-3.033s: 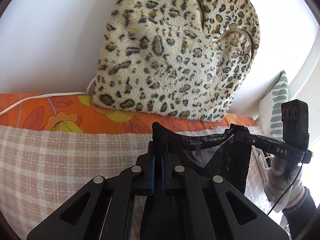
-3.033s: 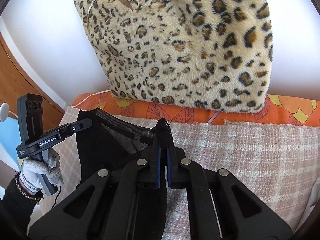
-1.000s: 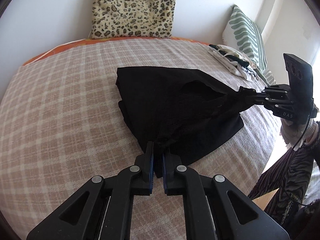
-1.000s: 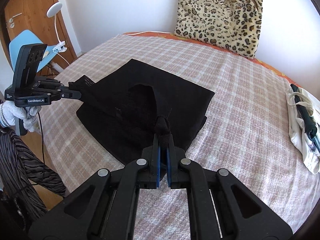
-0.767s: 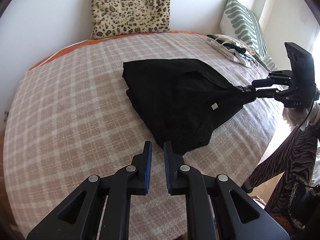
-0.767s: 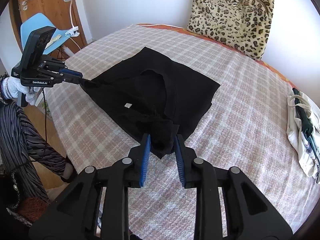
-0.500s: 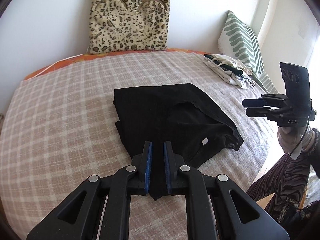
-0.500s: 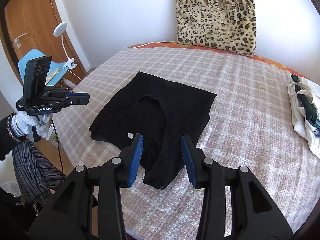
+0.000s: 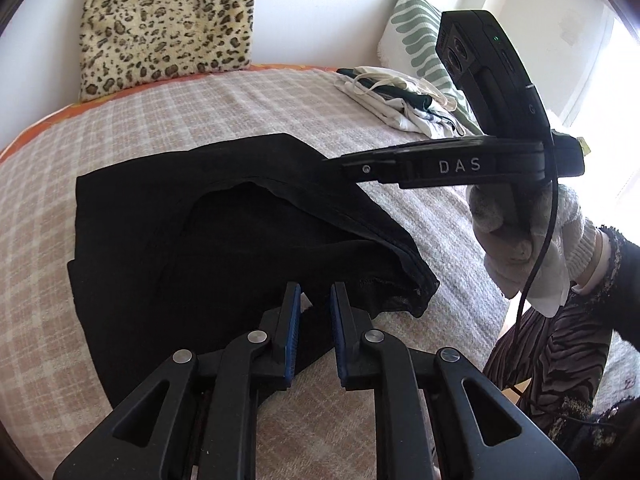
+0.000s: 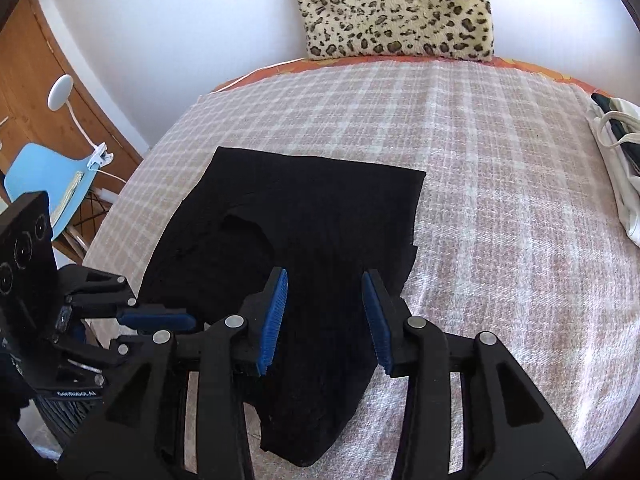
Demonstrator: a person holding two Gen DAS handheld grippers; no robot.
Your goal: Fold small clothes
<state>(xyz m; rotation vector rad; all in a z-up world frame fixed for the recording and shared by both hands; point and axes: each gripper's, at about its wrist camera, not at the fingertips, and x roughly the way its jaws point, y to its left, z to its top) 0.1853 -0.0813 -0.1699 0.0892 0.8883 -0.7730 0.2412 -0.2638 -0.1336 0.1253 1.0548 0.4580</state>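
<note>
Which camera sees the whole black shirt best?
The right wrist view: the black garment lies spread on the checked blanket, with nearly its whole outline showing. The left wrist view shows the black garment closer, with the right gripper covering its far corner.

The left gripper [image 9: 314, 304] hangs low over the black garment [image 9: 208, 248], blue pads parted with a narrow gap and nothing between them. From the right, the right gripper [image 9: 340, 164] in a white-gloved hand [image 9: 524, 236] reaches across the garment's far edge; whether it pinches the cloth is hard to tell. The garment lies rumpled on the checked bedcover [image 9: 200, 108], with a leopard cushion [image 9: 168, 24] and a pile of light clothes [image 9: 400, 100] behind.
</note>
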